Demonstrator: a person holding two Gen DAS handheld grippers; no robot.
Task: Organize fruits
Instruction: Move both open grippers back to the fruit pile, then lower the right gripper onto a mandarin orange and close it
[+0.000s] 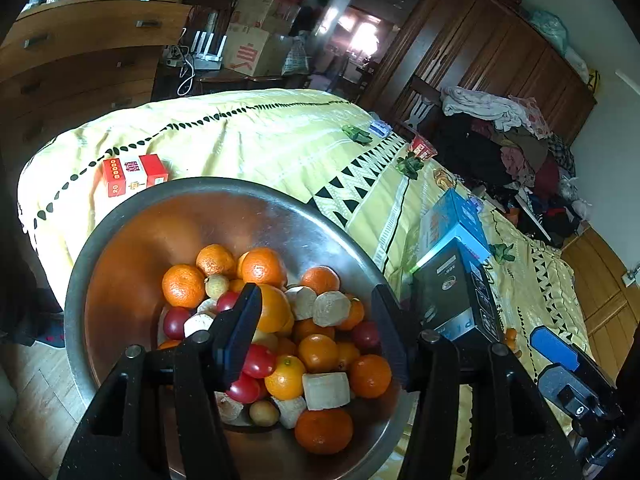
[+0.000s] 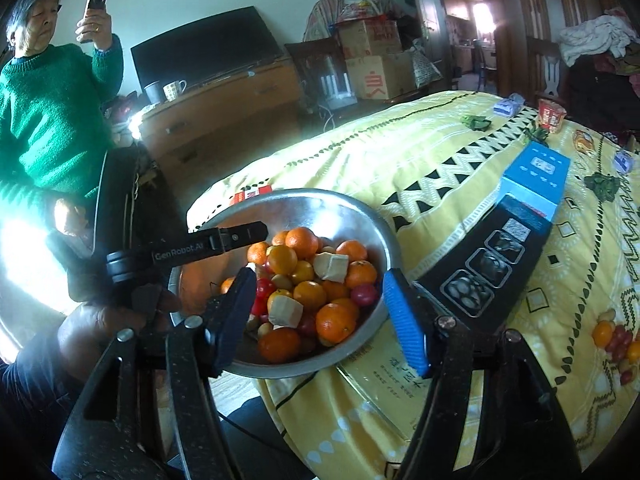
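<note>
A steel bowl (image 1: 120, 224) (image 2: 384, 236) stands at the edge of the yellow-clothed table. It holds oranges (image 1: 184, 286) (image 2: 336, 322), red cherry tomatoes (image 1: 258, 360), small tan longans and pale cut chunks (image 1: 326, 390) (image 2: 286, 312). My left gripper (image 1: 316, 332) hangs open just over the pile with nothing between its fingers. From the bowl's near right my right gripper (image 2: 320, 316) is also open and empty, and its blue pad (image 1: 554, 348) shows in the left wrist view. In the right wrist view my left gripper (image 2: 256, 234) reaches in over the bowl's left rim.
A black box (image 1: 460, 300) (image 2: 492, 264) and a blue box (image 1: 452, 220) (image 2: 536, 176) lie right of the bowl. A red box (image 1: 132, 174) sits behind it. A few loose fruits (image 2: 616, 340) lie at the table's right. A person in a green sweater (image 2: 44, 120) sits at the left.
</note>
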